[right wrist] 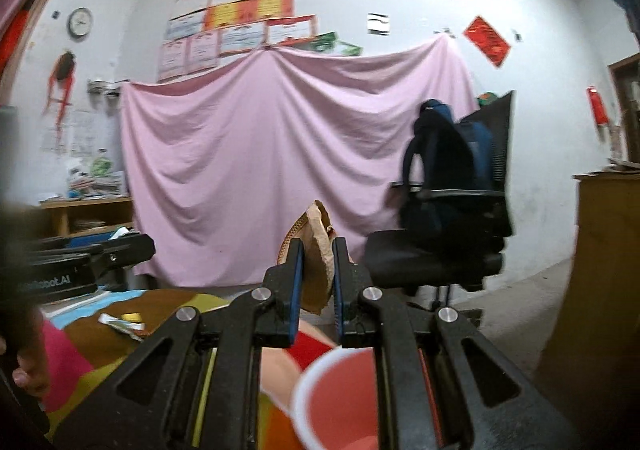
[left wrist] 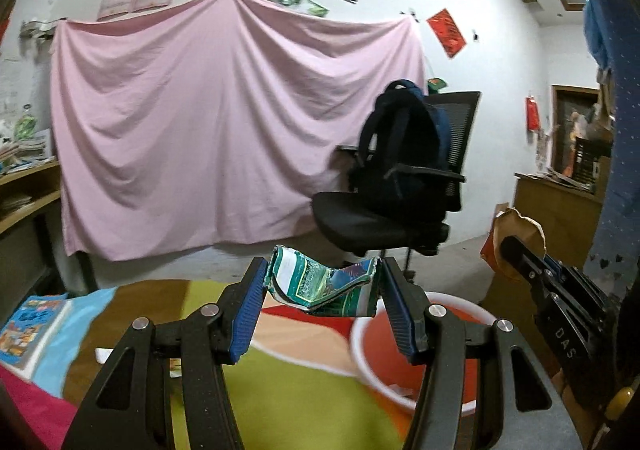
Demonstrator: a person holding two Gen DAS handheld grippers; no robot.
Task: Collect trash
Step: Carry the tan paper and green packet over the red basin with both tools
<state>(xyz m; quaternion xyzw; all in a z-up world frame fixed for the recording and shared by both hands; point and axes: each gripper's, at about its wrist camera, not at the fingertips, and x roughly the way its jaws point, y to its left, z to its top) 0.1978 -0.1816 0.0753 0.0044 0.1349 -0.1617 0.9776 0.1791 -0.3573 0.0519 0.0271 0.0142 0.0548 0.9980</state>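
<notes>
My left gripper (left wrist: 322, 290) is shut on a crumpled green and white wrapper (left wrist: 324, 288), held in the air above the colourful table cloth, just left of a red basin with a white rim (left wrist: 370, 366). My right gripper (right wrist: 316, 270) is shut on a torn piece of brown cardboard (right wrist: 316, 246), above the same basin (right wrist: 340, 402). The right gripper with its cardboard (left wrist: 520, 238) also shows at the right of the left wrist view. The left gripper (right wrist: 96, 258) shows at the left of the right wrist view.
A silver wrapper (right wrist: 120, 324) and a white scrap (left wrist: 105, 354) lie on the cloth. A booklet (left wrist: 28, 326) lies at the left edge. A black office chair with a backpack (left wrist: 404, 178) stands beyond, before a pink sheet (left wrist: 220, 122). A wooden cabinet (right wrist: 604, 262) stands at right.
</notes>
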